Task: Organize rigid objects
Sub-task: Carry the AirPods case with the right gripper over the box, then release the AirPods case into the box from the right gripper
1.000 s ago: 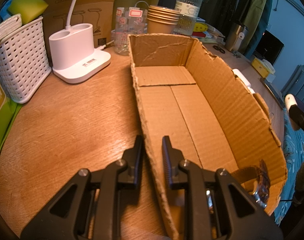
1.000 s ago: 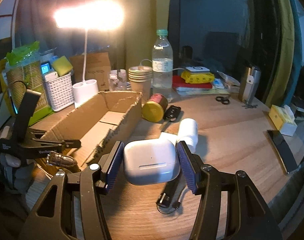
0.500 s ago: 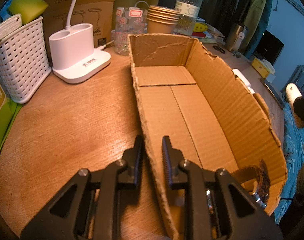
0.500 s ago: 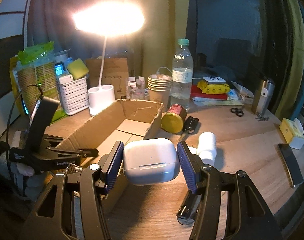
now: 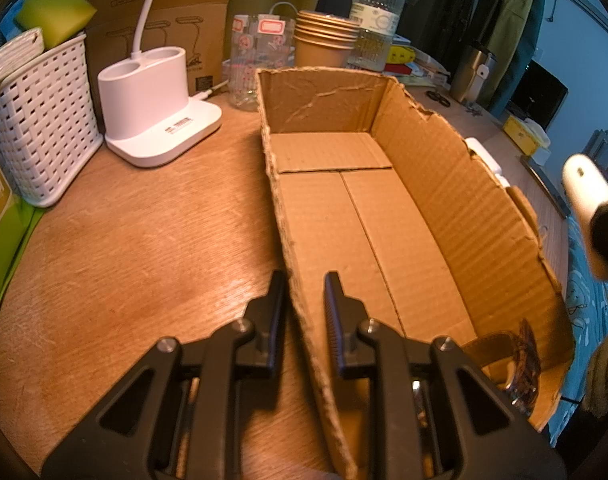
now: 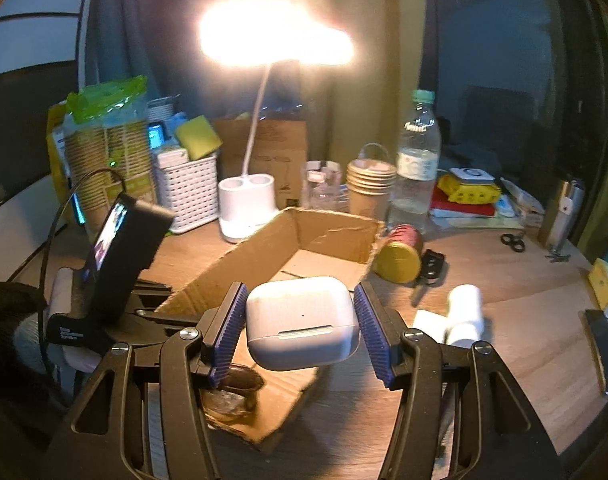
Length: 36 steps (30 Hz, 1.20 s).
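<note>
Earbud case: a white charging case (image 6: 302, 322) was clamped between the blue ribbed pads of the right gripper (image 6: 300, 332), off the table, above the near end of the cardboard box; its end also showed at the right edge of the left wrist view (image 5: 586, 186).
Right gripper: closed on the case, a pad pressed to each side.
Left gripper: its black jaws (image 5: 304, 308) pinched the near part of the box's left wall, one finger outside, one inside.
Cardboard box: an open, torn-edged box (image 5: 444, 184) lay on the wooden table (image 5: 144, 240); most of its floor was bare.
Box corner: a brown strap with a glassy round object (image 5: 520, 360), perhaps a wristwatch, lay in the near right corner.
Left of box: a white lamp base (image 5: 156, 108) and a white woven basket (image 5: 40, 120) holding a yellow sponge (image 5: 54, 12).
Behind box: stacked paper cups (image 5: 326, 40) and a water bottle (image 5: 376, 16).
Right of box: a gold-lidded tin (image 6: 400, 254) on its side, a black key fob (image 6: 432, 266), and a white cylinder (image 6: 466, 314).
</note>
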Motion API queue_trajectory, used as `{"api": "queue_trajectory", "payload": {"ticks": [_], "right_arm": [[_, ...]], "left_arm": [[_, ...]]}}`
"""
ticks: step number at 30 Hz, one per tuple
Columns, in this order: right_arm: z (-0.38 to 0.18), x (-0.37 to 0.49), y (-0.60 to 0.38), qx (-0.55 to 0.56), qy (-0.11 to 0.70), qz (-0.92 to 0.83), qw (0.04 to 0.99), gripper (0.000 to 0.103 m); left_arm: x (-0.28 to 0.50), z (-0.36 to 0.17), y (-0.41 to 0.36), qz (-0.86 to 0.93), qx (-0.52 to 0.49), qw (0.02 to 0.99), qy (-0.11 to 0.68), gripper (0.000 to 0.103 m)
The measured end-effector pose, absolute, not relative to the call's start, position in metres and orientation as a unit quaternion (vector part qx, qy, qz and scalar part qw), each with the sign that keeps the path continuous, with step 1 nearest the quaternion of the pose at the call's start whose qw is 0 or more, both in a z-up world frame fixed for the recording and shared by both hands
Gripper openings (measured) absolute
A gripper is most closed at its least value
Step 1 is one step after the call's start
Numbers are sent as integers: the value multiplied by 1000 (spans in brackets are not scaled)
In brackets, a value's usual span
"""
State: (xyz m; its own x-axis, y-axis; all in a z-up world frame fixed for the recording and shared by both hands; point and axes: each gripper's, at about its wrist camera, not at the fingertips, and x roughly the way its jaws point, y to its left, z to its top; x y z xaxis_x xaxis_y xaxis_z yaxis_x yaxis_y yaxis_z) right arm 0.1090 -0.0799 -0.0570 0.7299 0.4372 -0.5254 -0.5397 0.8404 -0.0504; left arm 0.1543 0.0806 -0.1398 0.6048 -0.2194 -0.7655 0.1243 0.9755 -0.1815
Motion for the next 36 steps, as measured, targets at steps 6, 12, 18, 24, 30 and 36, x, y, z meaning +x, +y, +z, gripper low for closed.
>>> {"api": "queue_trajectory", "payload": {"ticks": [6, 12, 18, 24, 30, 36], "right_arm": [[-69, 113, -64, -110, 268, 278, 916, 58], [-79, 118, -62, -114, 285, 275, 911, 58], [-87, 121, -58, -124, 296, 269, 908, 58], [-88, 118, -54, -135, 295, 271, 906, 58], [-86, 119, -59, -130, 295, 267, 908, 58], [-83, 118, -67, -123, 293, 260, 912, 58]], "left_arm": [[154, -140, 81, -96, -55, 894, 434, 21], [154, -140, 81, -96, -55, 894, 434, 21], [154, -140, 81, -96, -55, 894, 434, 21], [155, -141, 80, -97, -55, 894, 434, 21], [155, -141, 80, -97, -55, 894, 434, 21], [155, -141, 80, -97, -55, 894, 434, 21]]}}
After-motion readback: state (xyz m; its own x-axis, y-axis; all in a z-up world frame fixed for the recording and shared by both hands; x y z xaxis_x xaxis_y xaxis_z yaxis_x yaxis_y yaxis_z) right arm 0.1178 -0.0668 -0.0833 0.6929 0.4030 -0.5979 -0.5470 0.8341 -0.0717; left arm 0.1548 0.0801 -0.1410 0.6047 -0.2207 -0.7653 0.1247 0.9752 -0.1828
